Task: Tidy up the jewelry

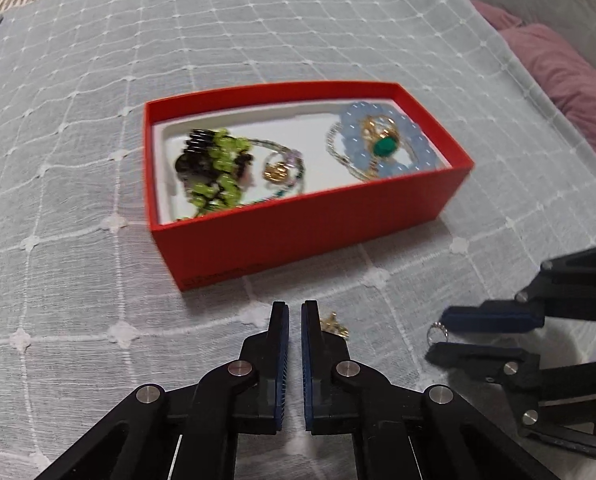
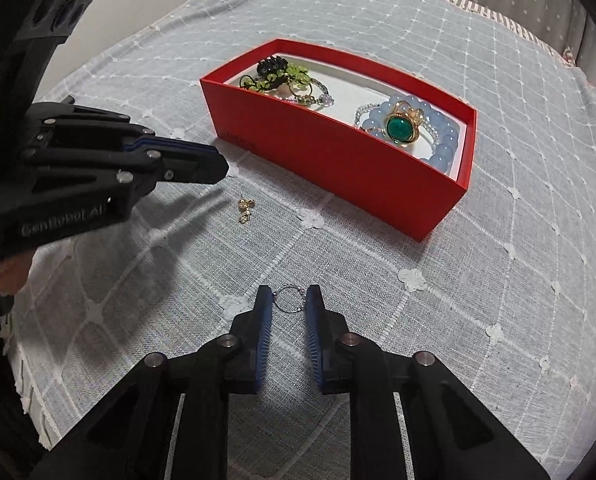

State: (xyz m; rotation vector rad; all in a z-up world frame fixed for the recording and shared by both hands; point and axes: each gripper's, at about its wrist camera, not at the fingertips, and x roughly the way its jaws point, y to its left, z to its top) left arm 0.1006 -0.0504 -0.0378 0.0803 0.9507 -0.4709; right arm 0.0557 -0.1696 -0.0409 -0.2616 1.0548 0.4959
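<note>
The right claw (image 2: 289, 303) is clamped on a thin wire ring (image 2: 289, 299) on the bedspread near the red box (image 2: 337, 156), apparently to box it, while the left claw (image 1: 295, 312), pressed together and empty, hangs beside a gold earring (image 2: 245, 208).

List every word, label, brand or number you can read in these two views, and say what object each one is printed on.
"GenRobot.AI": raised lettering on the black plastic body of the left gripper, seen in the right wrist view; the first letters are faint.
Dark print low on the near wall of the red cardboard jewelry box: too blurred to read in the left wrist view, too small in the right.
No other text shows.
</note>
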